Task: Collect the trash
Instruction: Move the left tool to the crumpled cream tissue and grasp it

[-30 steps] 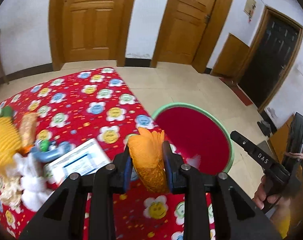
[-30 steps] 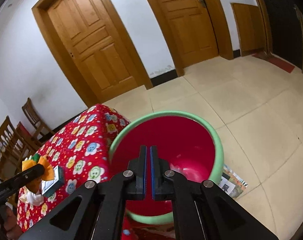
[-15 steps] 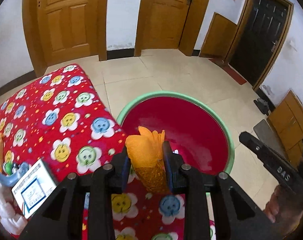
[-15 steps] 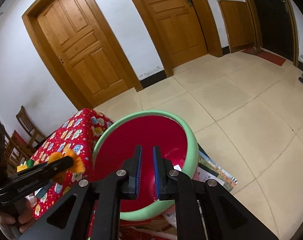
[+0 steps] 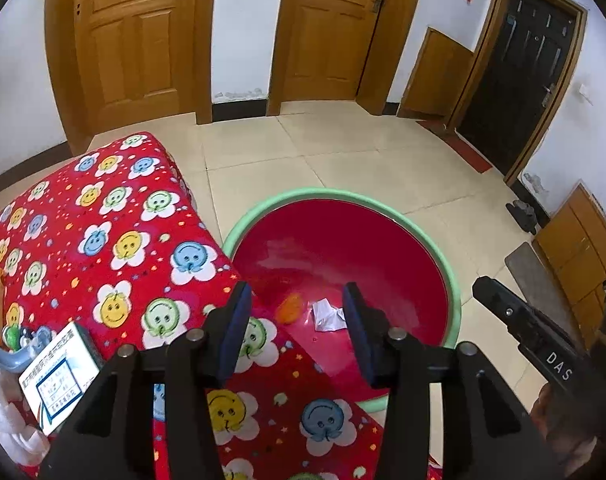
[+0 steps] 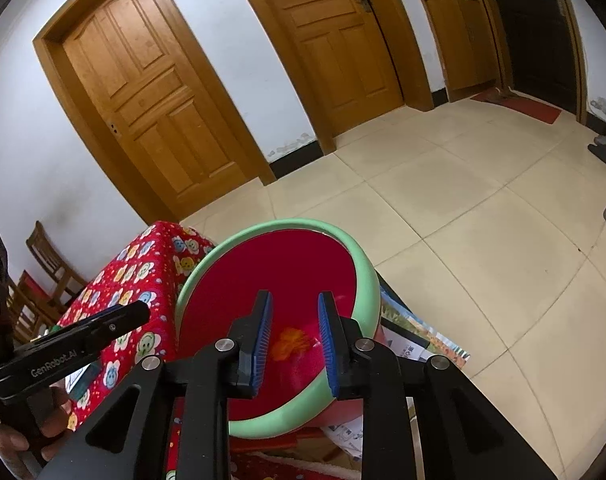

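Covering the table, red flowered cloth (image 5: 115, 240), red basin (image 5: 453, 292) on tiled floor (image 5: 343, 152), both grippers (image 5: 295, 320) (image 6: 293, 328) apart and empty

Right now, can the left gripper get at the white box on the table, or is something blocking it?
Probably yes. The left gripper is open and empty, and the white box lies on the red tablecloth to its left with its top face exposed. White foam pieces crowd its near-left side.

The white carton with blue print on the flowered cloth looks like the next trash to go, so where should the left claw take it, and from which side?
Grip the white carton across its narrow thickness near the raised far edge, coming from above and the right. It lies tilted, broad face up, with white clutter crowding its left.
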`<action>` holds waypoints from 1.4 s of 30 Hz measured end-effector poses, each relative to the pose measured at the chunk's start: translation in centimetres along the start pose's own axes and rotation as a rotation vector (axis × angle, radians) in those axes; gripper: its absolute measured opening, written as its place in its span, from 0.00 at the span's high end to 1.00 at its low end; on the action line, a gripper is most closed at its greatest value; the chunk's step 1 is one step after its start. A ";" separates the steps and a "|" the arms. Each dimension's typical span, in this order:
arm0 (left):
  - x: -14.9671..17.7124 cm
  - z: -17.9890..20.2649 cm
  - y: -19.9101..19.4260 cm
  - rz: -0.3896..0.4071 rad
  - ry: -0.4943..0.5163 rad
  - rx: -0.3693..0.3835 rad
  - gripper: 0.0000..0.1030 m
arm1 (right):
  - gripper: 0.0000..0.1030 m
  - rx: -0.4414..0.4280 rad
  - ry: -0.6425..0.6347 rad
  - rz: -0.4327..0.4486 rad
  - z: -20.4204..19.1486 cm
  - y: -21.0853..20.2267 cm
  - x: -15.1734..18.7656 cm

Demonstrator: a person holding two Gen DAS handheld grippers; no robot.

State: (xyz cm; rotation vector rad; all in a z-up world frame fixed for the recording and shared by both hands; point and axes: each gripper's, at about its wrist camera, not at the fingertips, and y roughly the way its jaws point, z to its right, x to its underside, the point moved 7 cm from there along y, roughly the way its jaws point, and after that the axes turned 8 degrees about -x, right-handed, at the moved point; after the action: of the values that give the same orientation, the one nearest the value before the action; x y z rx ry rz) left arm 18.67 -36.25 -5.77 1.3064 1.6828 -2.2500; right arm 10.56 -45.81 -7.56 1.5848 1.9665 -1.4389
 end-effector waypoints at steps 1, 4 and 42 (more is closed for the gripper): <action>0.0 -0.2 -0.2 0.002 -0.006 -0.002 0.54 | 0.77 -0.001 -0.001 0.001 -0.1 -0.1 0.0; 0.2 -1.1 -1.2 0.013 -0.024 -0.014 0.54 | 0.72 -0.005 -0.007 0.003 -0.6 -0.2 0.1; 11.1 -24.7 -12.1 0.072 -0.467 -0.359 0.54 | 0.56 -0.136 -0.131 -0.137 -11.4 -0.6 6.0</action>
State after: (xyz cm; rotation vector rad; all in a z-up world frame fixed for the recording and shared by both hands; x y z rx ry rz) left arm 20.13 -6.68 -4.85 0.6861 1.7131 -1.8950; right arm 12.07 -33.09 -5.81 1.2880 2.0813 -1.3858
